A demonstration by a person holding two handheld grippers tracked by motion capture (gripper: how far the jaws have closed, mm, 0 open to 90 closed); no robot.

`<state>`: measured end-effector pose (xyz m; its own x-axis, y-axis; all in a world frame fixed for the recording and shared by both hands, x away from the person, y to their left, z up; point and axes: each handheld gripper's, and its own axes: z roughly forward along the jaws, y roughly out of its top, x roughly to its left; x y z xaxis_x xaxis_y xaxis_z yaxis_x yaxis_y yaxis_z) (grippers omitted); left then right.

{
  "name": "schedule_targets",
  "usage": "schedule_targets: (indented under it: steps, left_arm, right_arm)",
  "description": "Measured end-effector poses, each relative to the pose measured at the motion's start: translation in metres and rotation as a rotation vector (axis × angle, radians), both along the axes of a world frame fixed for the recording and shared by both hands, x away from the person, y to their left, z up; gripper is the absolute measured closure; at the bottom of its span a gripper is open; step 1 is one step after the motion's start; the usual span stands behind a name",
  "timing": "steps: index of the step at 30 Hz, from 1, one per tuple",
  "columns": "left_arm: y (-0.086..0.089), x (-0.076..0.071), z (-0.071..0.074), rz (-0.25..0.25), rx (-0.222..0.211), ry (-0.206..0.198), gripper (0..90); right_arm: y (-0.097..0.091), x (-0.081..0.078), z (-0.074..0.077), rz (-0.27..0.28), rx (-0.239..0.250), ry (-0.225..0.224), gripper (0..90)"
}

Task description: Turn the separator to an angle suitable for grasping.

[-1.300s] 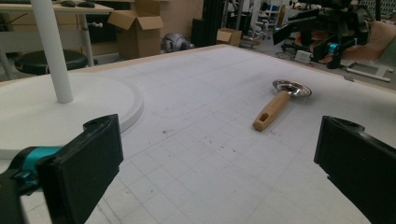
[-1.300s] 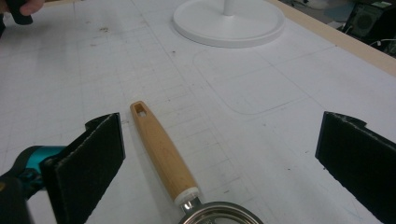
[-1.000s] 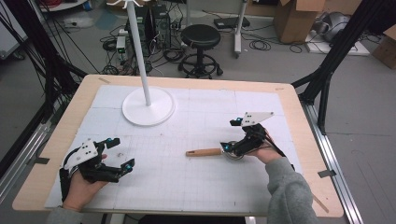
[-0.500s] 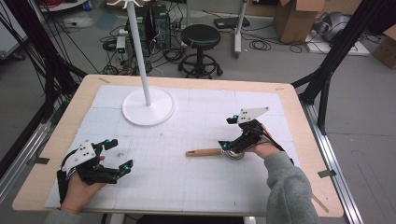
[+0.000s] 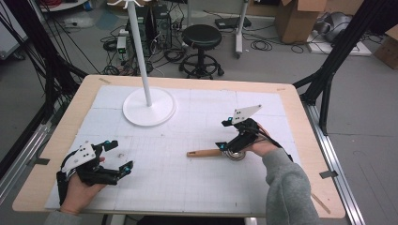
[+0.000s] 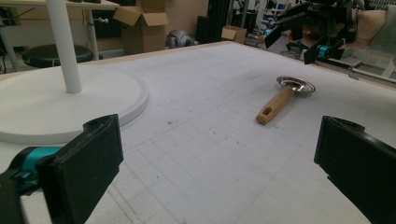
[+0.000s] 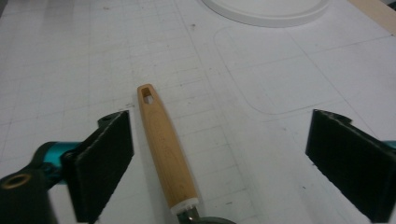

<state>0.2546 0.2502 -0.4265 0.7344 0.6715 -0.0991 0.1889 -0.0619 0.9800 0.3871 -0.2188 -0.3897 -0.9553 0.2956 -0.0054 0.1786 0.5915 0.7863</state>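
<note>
- Right gripper (image 5: 225, 133) has lifted and tilted since the earlier frames; it now hangs above the bowl end of the strainer (image 5: 220, 153), jaws spread wide and holding nothing.
- Strainer unmoved: it lies flat on the white mat (image 5: 197, 117) toward the table's right edge, its wooden handle (image 7: 163, 149) pointing at the left edge, its metal bowl (image 6: 296, 86) under the right gripper.
- Left gripper (image 5: 119, 157) stays near the front-left corner, jaws wide, empty, well apart from the strainer.
- White stand (image 5: 149, 107) sits toward the back-left.
</note>
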Motion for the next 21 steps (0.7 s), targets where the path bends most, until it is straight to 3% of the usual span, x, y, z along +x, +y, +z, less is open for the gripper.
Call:
schedule_targets:
  steps: [5,9,17,21]
  left_arm:
    - [0.002,0.0,0.0,0.0,0.006,-0.001,1.7]
    - [0.002,0.0,0.0,0.005,0.002,0.003,1.7]
    - [0.002,-0.001,0.0,0.002,0.005,0.003,1.7]
    - [0.002,-0.001,0.0,0.004,0.005,0.003,1.7]
  right_arm:
    - [0.003,0.0,-0.002,0.034,-0.015,0.025,27.9]
    - [0.006,-0.001,-0.003,0.074,-0.033,0.04,45.3]
    - [0.014,-0.005,-0.007,0.141,-0.075,0.032,73.0]
    - [0.017,-0.005,-0.009,0.162,-0.078,0.03,80.0]
